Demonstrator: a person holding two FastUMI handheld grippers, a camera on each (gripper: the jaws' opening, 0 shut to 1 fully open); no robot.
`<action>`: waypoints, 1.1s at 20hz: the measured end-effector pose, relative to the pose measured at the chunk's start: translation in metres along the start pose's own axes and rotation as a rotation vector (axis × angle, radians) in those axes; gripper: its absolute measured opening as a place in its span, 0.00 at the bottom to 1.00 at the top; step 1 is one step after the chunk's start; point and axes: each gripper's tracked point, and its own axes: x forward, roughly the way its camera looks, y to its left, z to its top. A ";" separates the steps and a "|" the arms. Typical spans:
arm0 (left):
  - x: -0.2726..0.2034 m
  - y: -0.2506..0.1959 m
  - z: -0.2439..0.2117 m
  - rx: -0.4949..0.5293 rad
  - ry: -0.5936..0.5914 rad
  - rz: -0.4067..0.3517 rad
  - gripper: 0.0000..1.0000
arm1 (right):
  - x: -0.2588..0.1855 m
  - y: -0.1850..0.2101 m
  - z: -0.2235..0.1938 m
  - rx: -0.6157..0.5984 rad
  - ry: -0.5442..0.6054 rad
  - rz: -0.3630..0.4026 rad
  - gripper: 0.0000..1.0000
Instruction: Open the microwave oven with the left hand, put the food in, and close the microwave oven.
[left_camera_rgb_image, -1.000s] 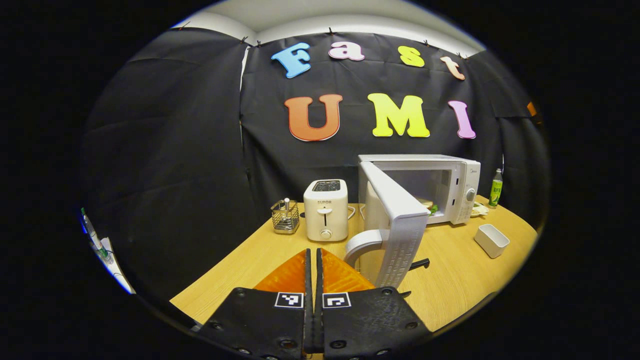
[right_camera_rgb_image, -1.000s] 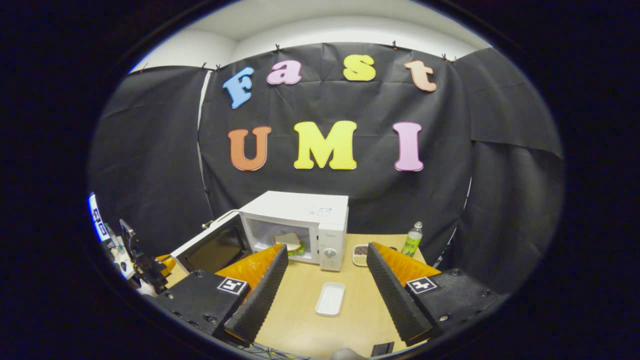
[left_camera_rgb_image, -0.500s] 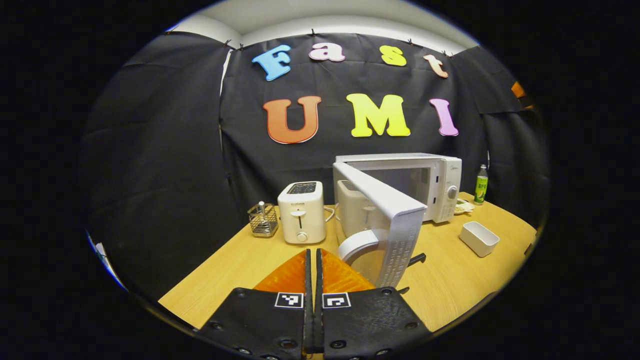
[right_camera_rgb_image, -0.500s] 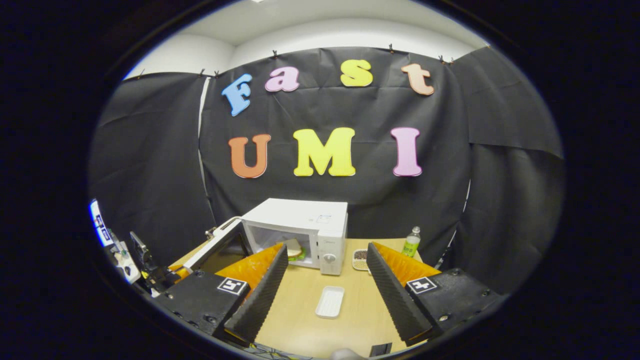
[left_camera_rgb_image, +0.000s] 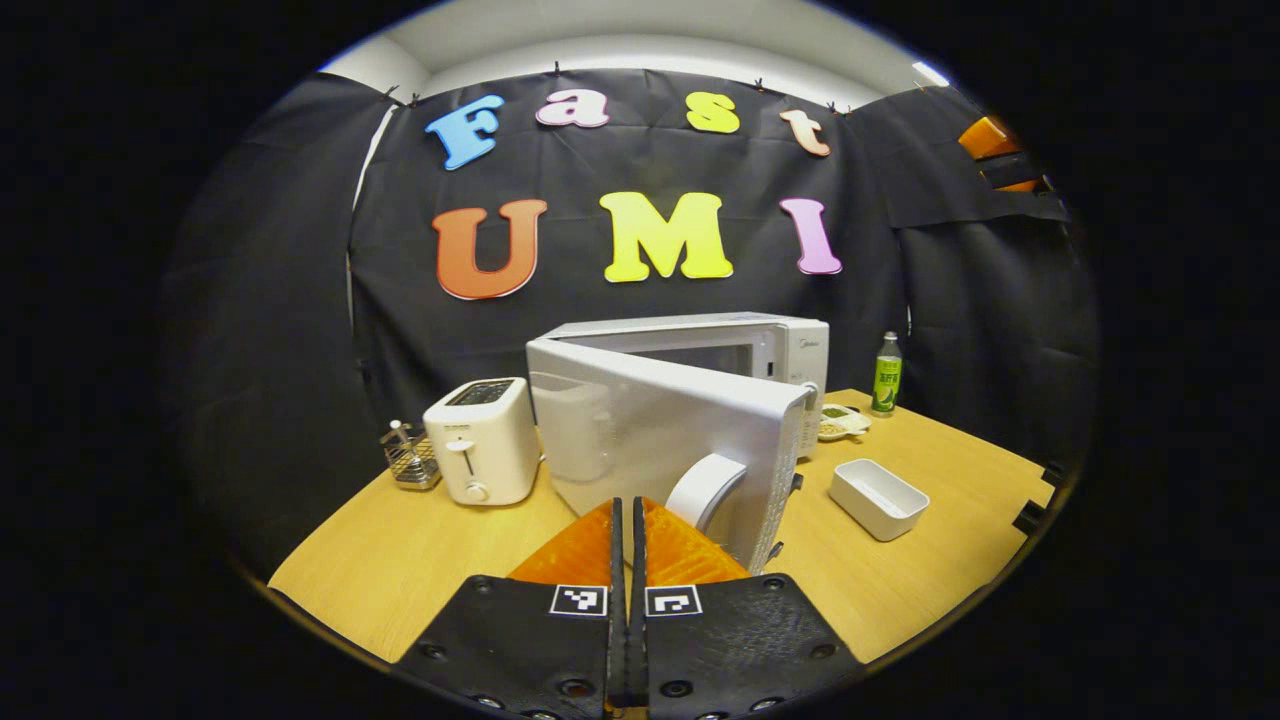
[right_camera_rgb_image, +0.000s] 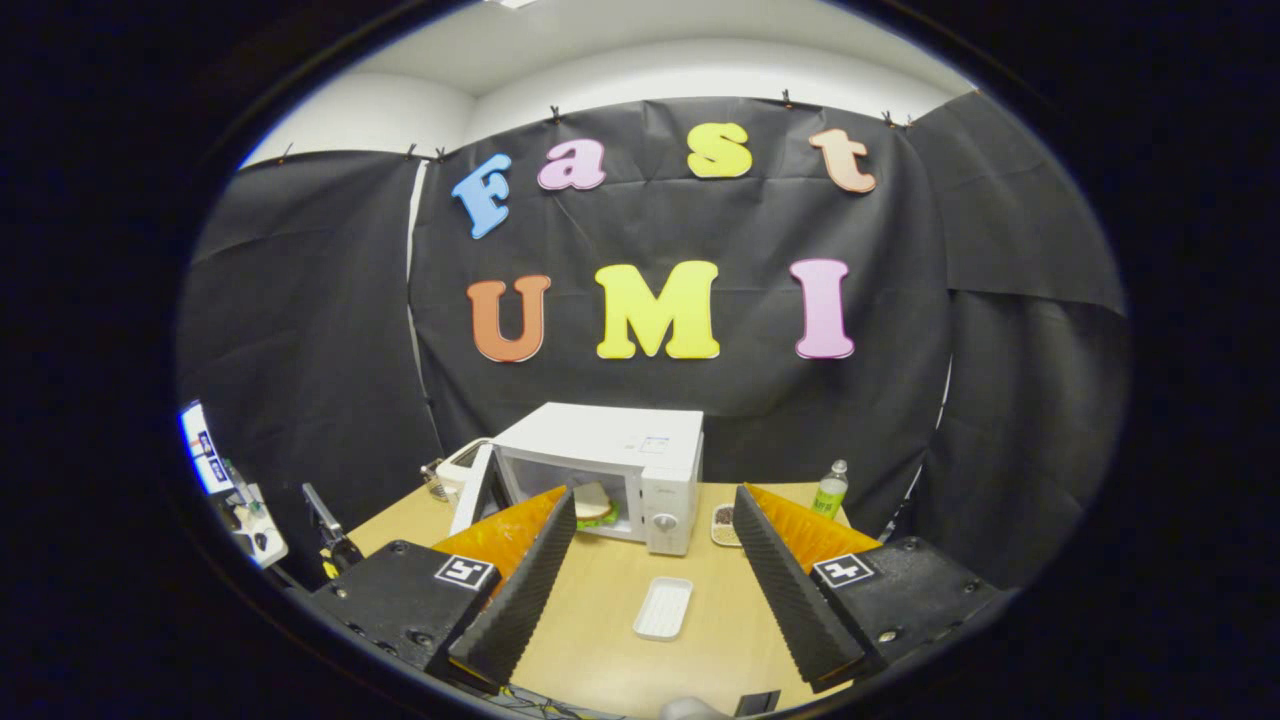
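Swinging inward since a second ago, the white microwave door (left_camera_rgb_image: 660, 425) is now about half closed, so closing looks well underway. Behind it the sandwich (right_camera_rgb_image: 594, 503) is sitting inside the boxy microwave (right_camera_rgb_image: 610, 470). Clenched empty, the left gripper (left_camera_rgb_image: 628, 520) is nudging the smooth curved handle (left_camera_rgb_image: 705, 488); the right gripper (right_camera_rgb_image: 648, 545) is hanging released over the wooden table (right_camera_rgb_image: 610, 640), above a shallow white tray (right_camera_rgb_image: 662, 607).

One microwave (left_camera_rgb_image: 690, 400), one toaster (left_camera_rgb_image: 482, 440), one bottle (left_camera_rgb_image: 885, 374), one white tray (left_camera_rgb_image: 878, 498), one sandwich (right_camera_rgb_image: 594, 502).
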 end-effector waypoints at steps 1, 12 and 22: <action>0.008 -0.012 0.001 0.002 -0.001 -0.023 0.00 | 0.001 -0.003 0.000 -0.001 0.003 -0.001 1.00; 0.111 -0.079 0.027 0.006 -0.010 -0.098 0.00 | 0.027 -0.038 0.014 -0.006 0.005 -0.044 1.00; 0.210 -0.121 0.049 0.006 -0.032 -0.090 0.00 | 0.046 -0.071 0.009 0.011 0.025 -0.093 0.92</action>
